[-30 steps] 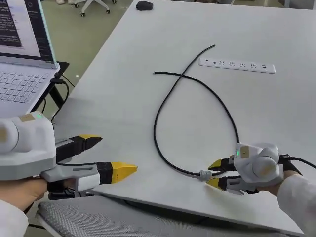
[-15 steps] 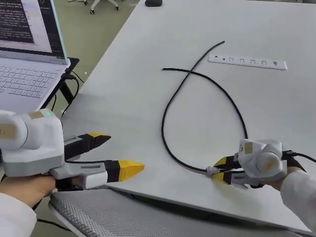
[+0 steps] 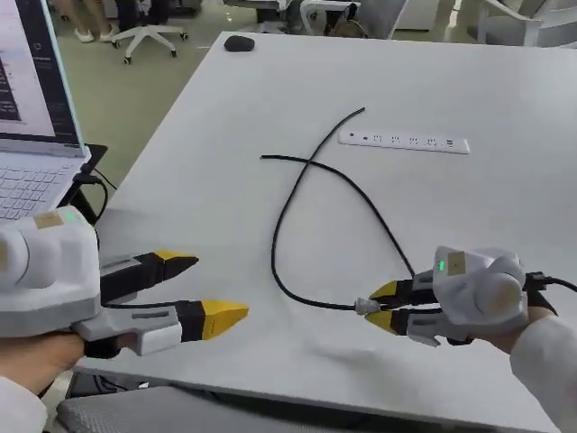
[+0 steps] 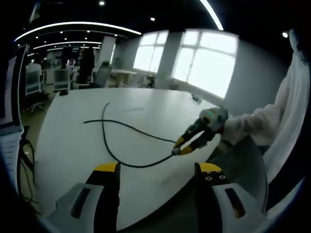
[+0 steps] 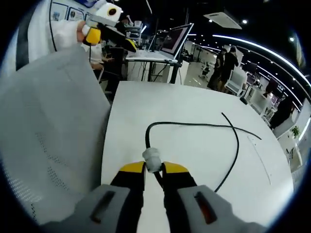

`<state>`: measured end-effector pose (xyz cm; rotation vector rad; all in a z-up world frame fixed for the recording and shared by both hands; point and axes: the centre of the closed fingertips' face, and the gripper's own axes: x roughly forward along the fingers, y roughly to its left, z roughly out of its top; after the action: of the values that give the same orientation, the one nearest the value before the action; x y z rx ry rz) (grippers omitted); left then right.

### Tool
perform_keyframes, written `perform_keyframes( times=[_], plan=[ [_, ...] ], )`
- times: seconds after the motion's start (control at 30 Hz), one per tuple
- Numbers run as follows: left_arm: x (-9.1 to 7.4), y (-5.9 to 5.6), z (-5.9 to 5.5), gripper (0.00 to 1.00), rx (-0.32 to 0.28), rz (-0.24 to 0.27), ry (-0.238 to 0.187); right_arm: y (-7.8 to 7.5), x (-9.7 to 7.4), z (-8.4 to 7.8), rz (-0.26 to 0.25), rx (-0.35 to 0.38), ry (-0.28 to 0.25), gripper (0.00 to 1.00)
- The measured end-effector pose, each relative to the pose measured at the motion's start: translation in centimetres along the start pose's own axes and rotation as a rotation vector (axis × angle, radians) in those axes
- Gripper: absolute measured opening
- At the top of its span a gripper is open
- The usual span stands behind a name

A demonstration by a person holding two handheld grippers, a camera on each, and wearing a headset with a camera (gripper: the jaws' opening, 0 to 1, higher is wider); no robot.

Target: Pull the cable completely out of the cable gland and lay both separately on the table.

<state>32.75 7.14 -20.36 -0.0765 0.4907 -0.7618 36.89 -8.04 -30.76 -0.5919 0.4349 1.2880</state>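
Inside the right hand-held gripper (image 3: 377,305), the cable gland (image 5: 151,158), partly hidden.

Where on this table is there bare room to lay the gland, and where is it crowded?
Bare: the table between the left gripper and the cable loop, and the stretch this side of the power strip, right of the cable. Crowded: where the cable crosses itself, and around the right gripper, shut on the cable gland.

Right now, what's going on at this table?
A person holds a gripper in each hand. The right gripper is shut on the black cable at its white gland, which is not yet pulled off; the rest loops across the table. The left gripper is open and empty, near the table's front edge.
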Motion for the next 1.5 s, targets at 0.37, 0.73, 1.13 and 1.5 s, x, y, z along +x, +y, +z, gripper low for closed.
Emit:
perform_keyframes(
  times=[0.37,0.73,1.13,1.5],
  plan=[
    [4.0,-4.1,3.7,0.54,0.134,-0.200,-0.020,0.0,-5.6,5.1,-0.087,-0.024,-0.071,0.12],
    [5.5,-7.4,5.1,0.38,0.169,-0.347,-0.021,1.5,-8.1,10.3,-0.116,-0.125,-0.115,0.12],
    [5.5,-10.6,6.7,0.32,0.137,-0.487,-0.061,3.3,-9.1,12.6,-0.107,-0.201,-0.167,0.11],
    [4.8,-12.5,7.9,0.24,0.127,-0.614,-0.122,3.7,-11.1,15.4,-0.115,-0.280,-0.270,0.11]
  ],
)
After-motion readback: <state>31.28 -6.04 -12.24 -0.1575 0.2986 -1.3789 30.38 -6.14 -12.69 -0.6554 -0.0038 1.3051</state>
